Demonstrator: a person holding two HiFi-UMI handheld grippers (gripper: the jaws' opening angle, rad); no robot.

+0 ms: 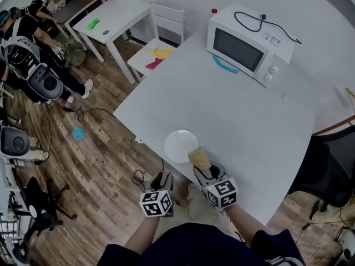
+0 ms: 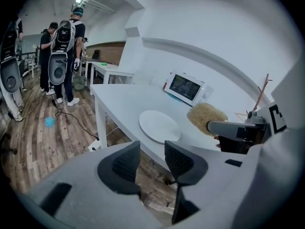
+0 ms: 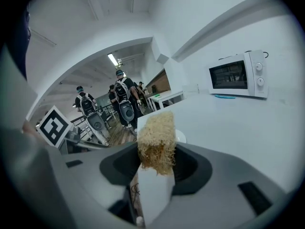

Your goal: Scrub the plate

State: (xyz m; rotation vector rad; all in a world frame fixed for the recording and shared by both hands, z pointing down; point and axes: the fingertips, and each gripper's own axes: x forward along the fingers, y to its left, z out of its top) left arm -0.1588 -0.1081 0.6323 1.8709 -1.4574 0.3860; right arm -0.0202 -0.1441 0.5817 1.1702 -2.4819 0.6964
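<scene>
Plate (image 1: 181, 146) is sitting flat on the white table (image 1: 238, 121), right by the edge closest to me, and it looks bare from up here. My right gripper (image 1: 204, 172) is just off the plate's near-right rim, forearm coming up from below and angled in toward it, jaws clamped on a tan fibrous scrub pad (image 1: 199, 159) that sticks out past the fingertips. The pad's tip lines up with the plate's rim in the head view, but I honestly can't tell if it's touching or hovering just beside it. The left gripper (image 1: 161, 182) hangs on the near-left side of the plate, off the table edge and over the wood floor, pointing up toward the plate. Its jaws are spread wide with nothing between them, just floor showing through the gap. Both marker cubes sit low, nearer to me than the plate. Way past the plate's far side there's a microwave (image 1: 241, 46).
</scene>
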